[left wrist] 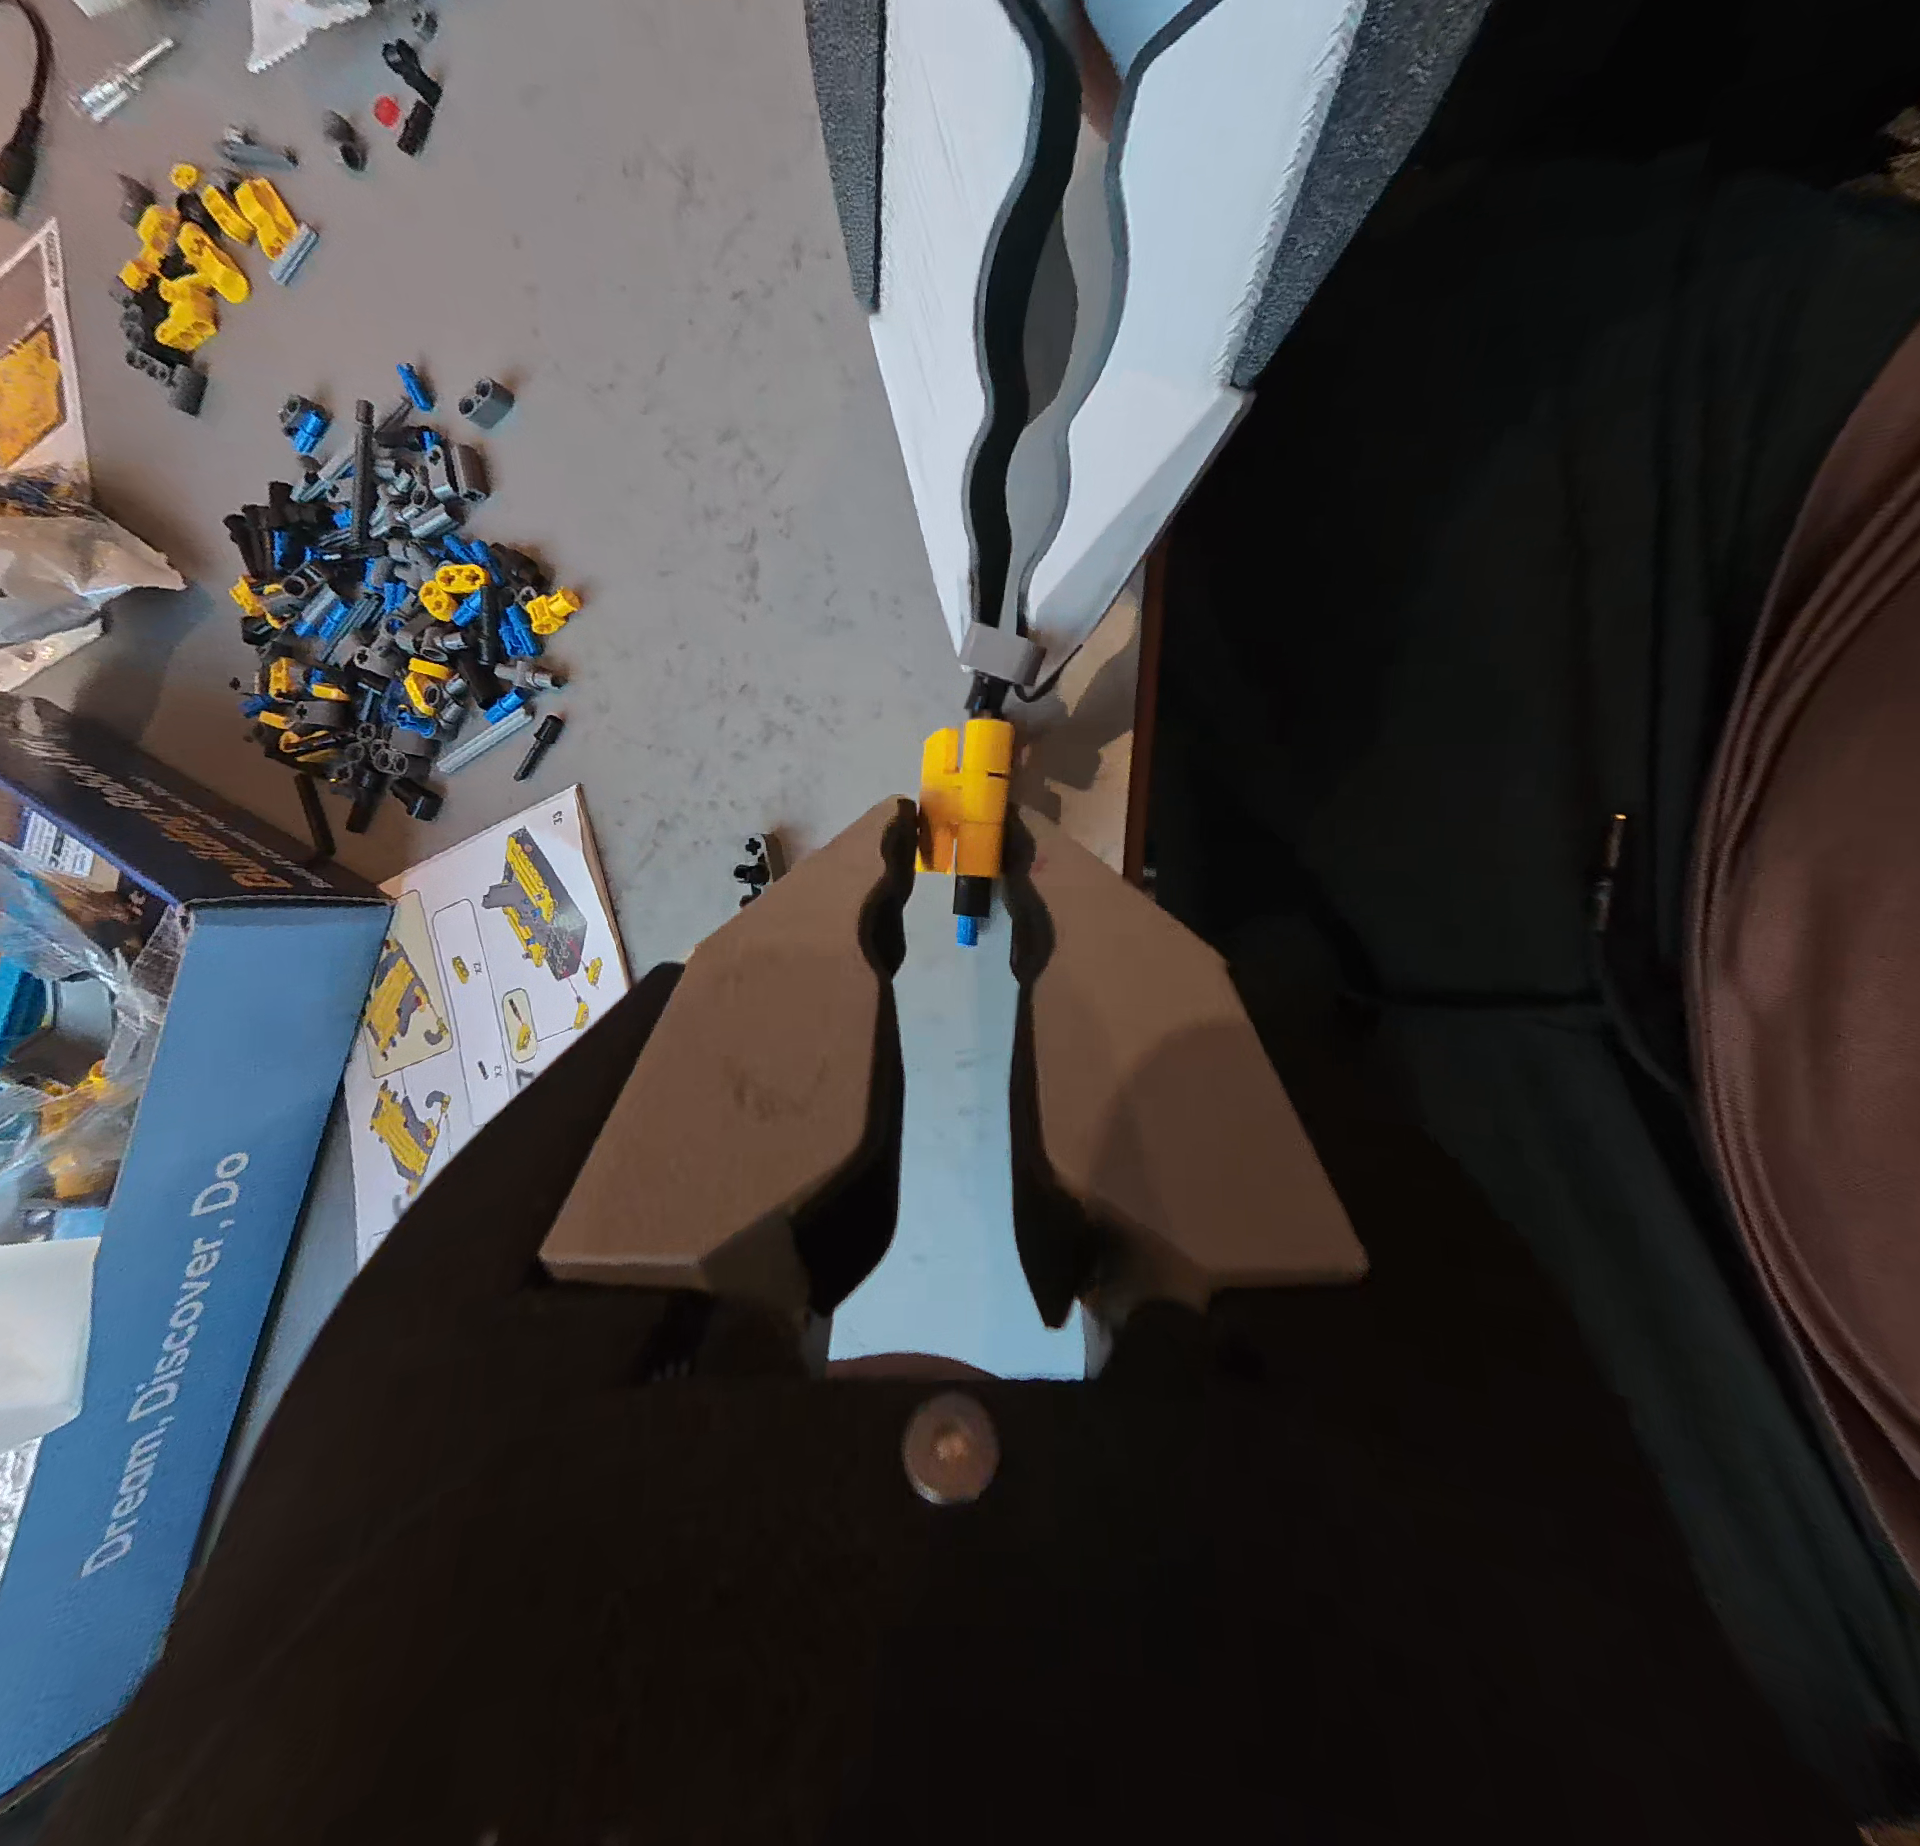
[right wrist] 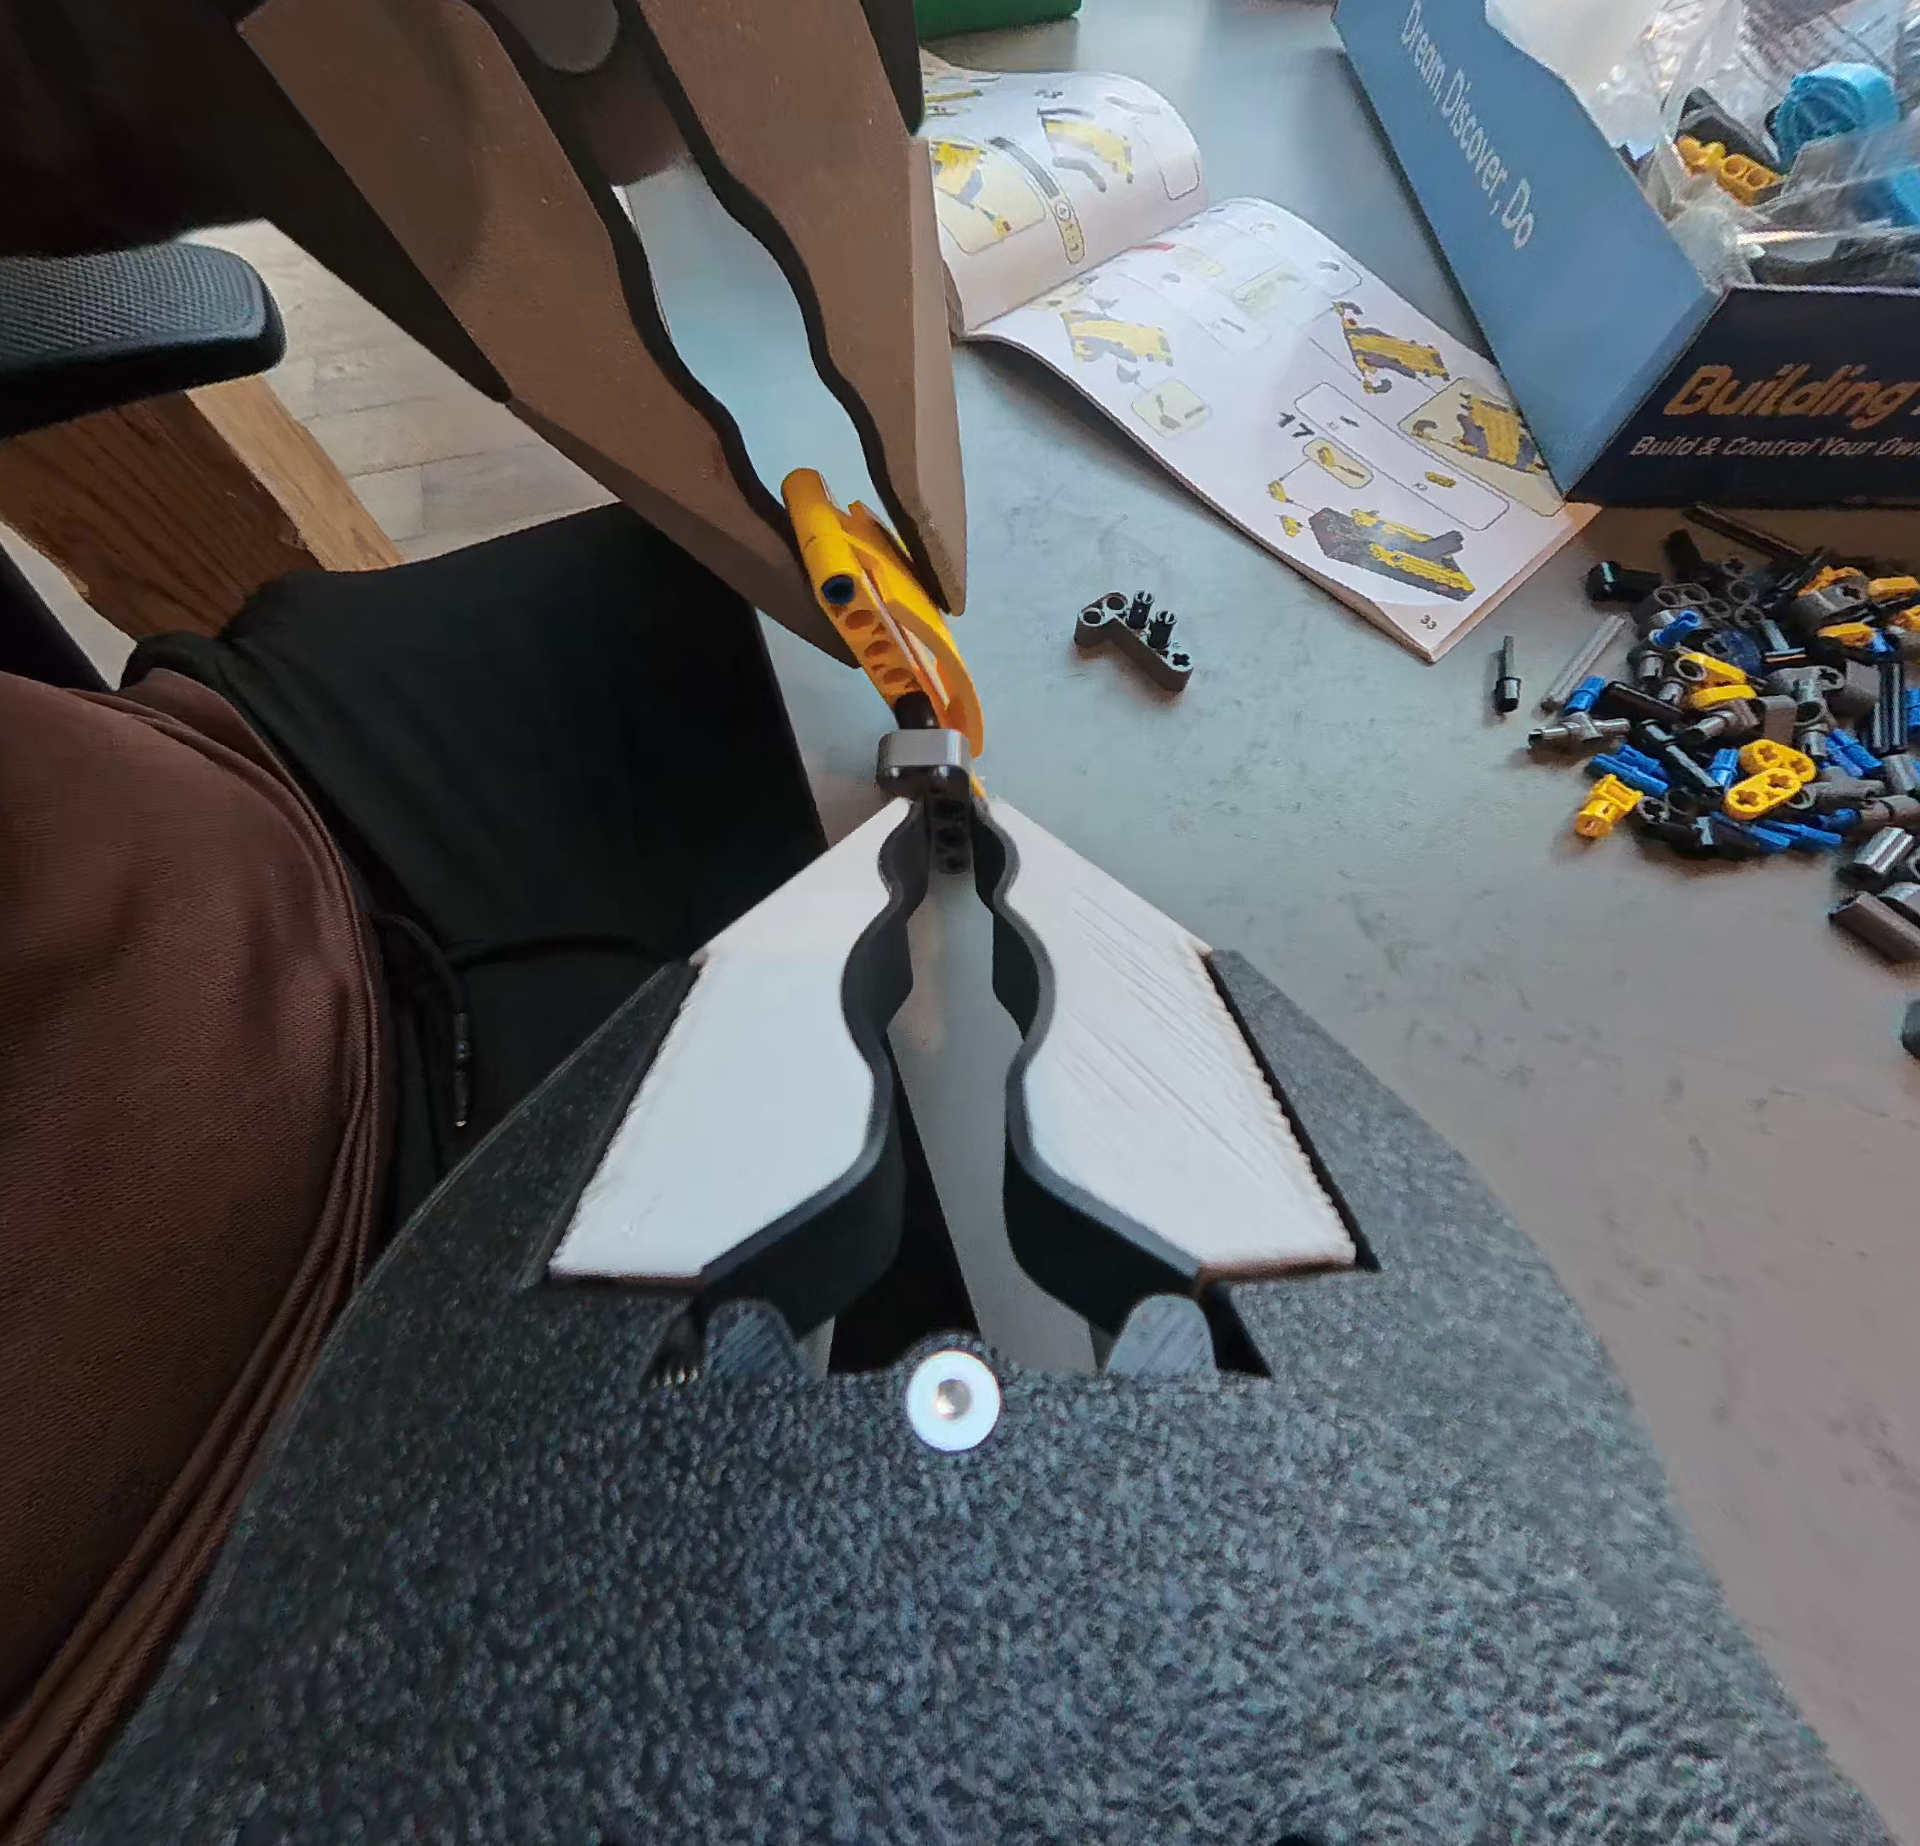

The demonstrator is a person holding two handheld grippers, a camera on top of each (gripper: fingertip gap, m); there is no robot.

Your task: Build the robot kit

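My left gripper (left wrist: 961,830), with brown fingers, is shut on a small yellow brick assembly (left wrist: 968,794) that has a black and blue pin at its near end. My right gripper (right wrist: 943,809), with white fingers, is shut on a dark grey beam (right wrist: 928,757). The two meet tip to tip above the table's edge, and the grey beam touches a black pin at the end of the yellow assembly (right wrist: 883,622). The right gripper (left wrist: 1000,653) also comes in from the top of the left wrist view, and the left gripper (right wrist: 878,575) from the top of the right wrist view.
On the grey table (left wrist: 727,342) lie a pile of blue, black and yellow parts (left wrist: 384,601), a smaller yellow pile (left wrist: 197,248), an open instruction booklet (right wrist: 1247,373), a blue box (right wrist: 1507,238) and a lone black angled piece (right wrist: 1132,633). A brown bag (right wrist: 156,1069) lies beyond the table's edge. The tips of both grippers are at nearly the same place. The lone black angled piece (right wrist: 1132,633) is about 7 cm from my left fingertips.
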